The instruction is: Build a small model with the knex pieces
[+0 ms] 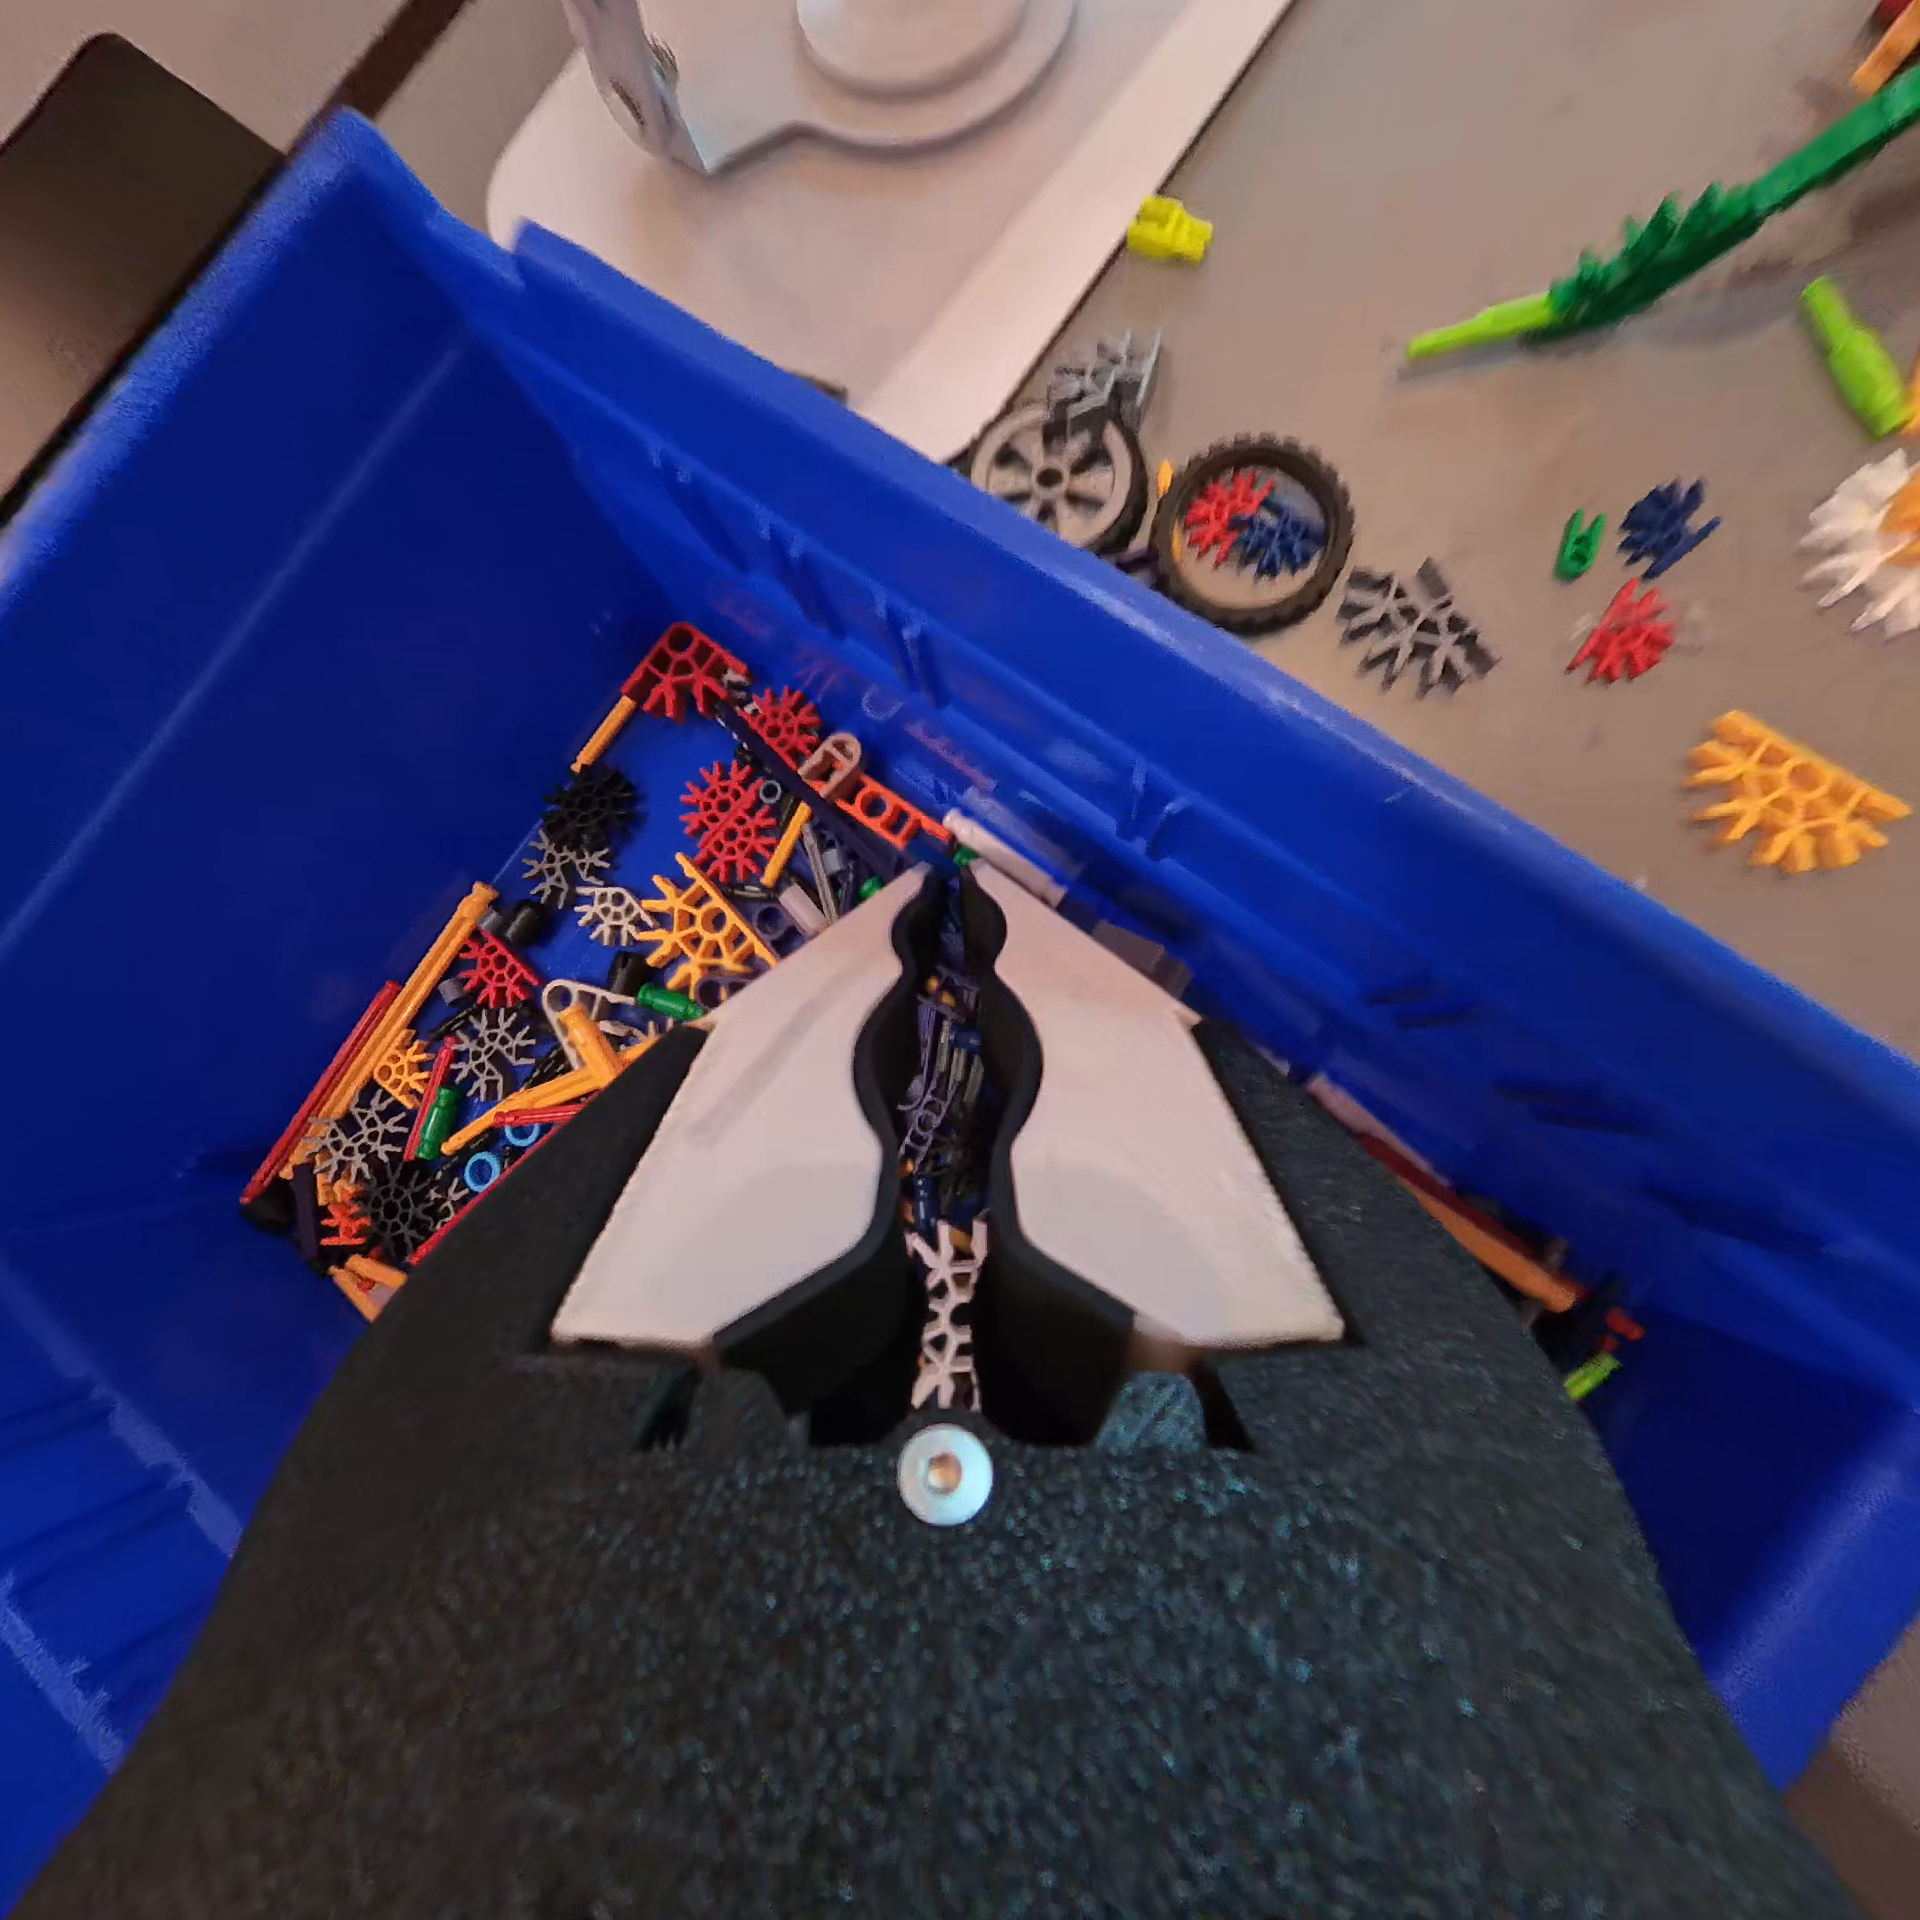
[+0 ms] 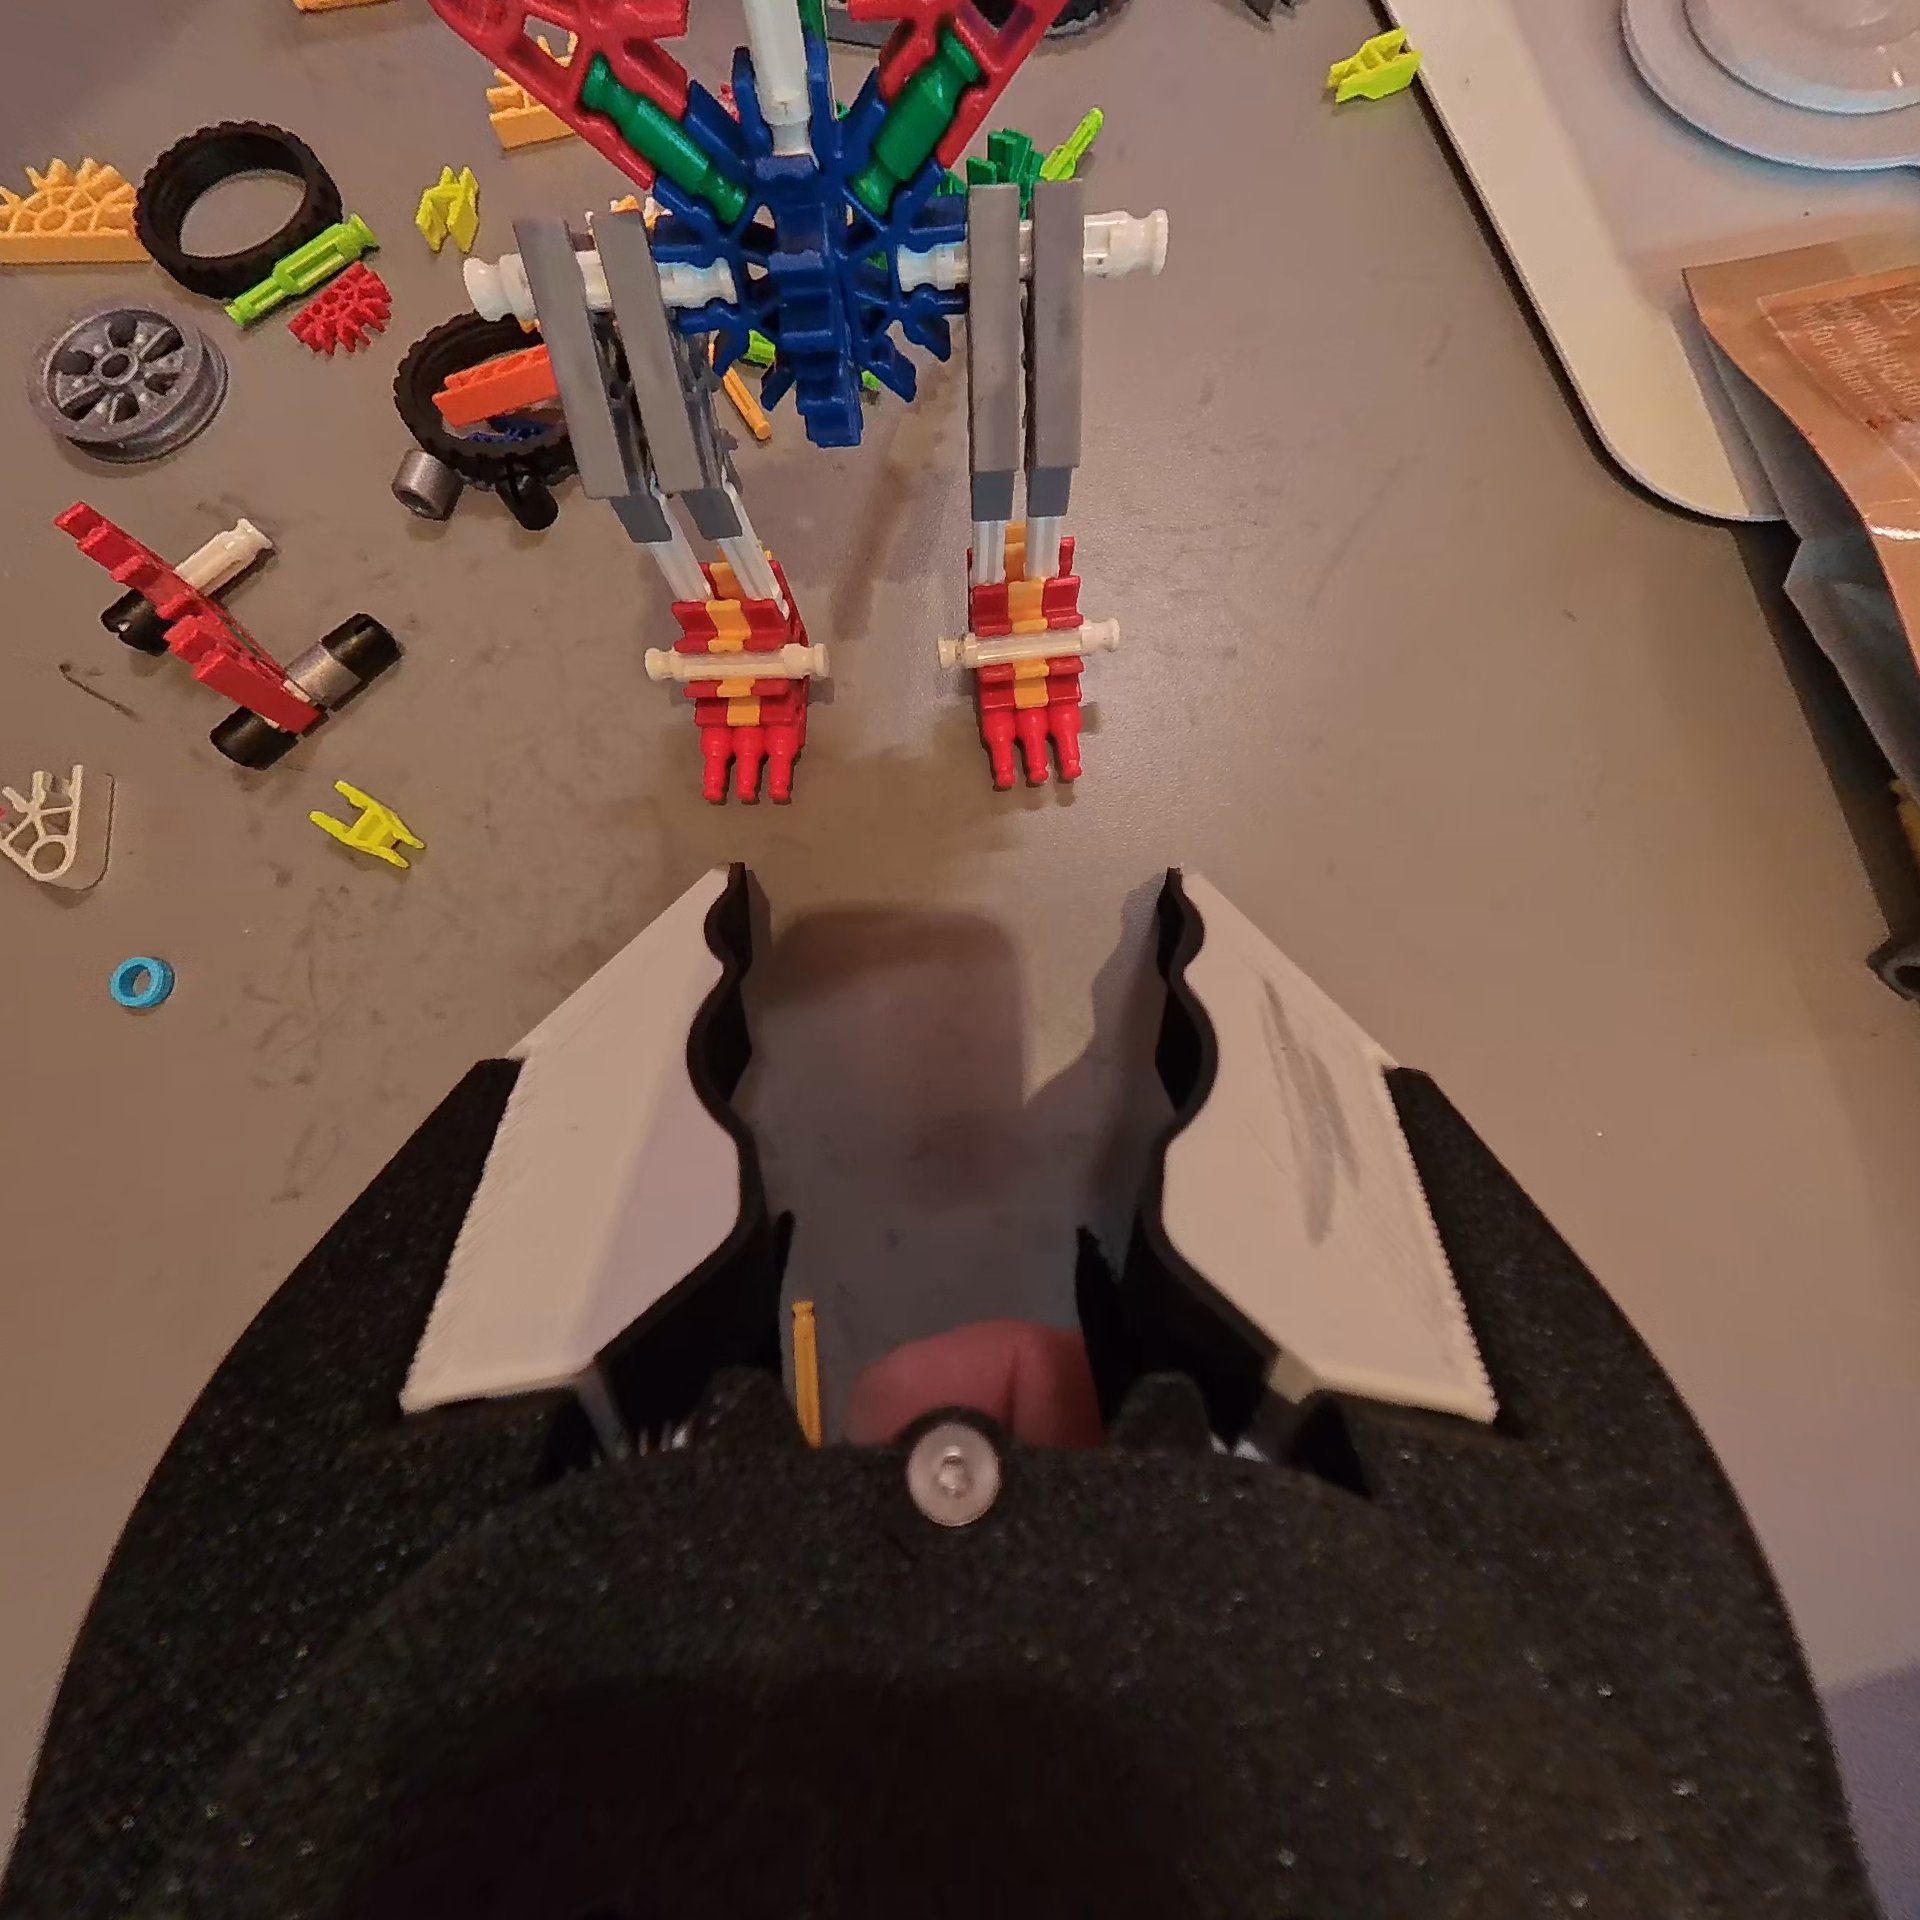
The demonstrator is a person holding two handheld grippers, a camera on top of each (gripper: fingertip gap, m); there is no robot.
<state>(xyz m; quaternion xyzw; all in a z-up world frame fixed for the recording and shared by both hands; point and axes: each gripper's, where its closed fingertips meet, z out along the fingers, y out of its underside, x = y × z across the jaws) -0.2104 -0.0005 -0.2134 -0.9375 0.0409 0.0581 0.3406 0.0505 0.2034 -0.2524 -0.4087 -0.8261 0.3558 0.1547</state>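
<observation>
Black textured bodies, pale wavy-edged jaws

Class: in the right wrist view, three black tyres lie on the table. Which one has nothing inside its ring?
The black tyre at upper left, beside the yellow fan piece. Its centre shows bare table; the other holds an orange piece.

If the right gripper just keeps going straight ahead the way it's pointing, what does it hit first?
Most likely the two red-toed feet of the toy model: the right gripper, fingers apart, points at the bare table between the left foot and right foot. It may pass between them toward the blue connector; depth is unclear.
</observation>
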